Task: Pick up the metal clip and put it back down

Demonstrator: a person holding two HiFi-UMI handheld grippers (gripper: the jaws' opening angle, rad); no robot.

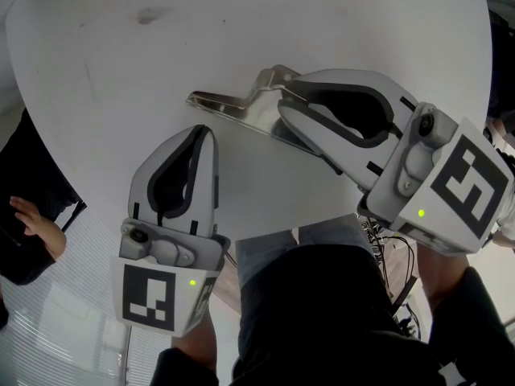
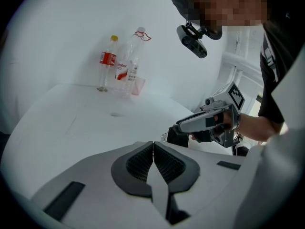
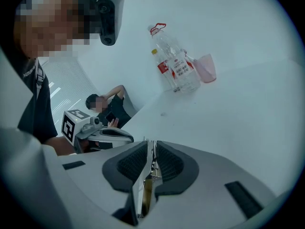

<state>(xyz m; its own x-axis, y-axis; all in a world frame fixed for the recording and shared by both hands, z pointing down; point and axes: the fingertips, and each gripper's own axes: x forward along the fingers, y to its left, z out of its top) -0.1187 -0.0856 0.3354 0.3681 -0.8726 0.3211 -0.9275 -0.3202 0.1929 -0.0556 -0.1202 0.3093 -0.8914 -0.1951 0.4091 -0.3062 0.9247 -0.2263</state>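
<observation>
Gripping the metal clip (image 1: pixel 228 104) at its spring end, your right gripper (image 1: pixel 279 96) has its jaws clamped on it, the long handle jutting left over the white table (image 1: pixel 161 47). Your left gripper (image 1: pixel 201 132) sits closed and empty nearby. Smooth metal held off-centre may pivot in the pads, or clatter and skid if you release it tilted.
</observation>
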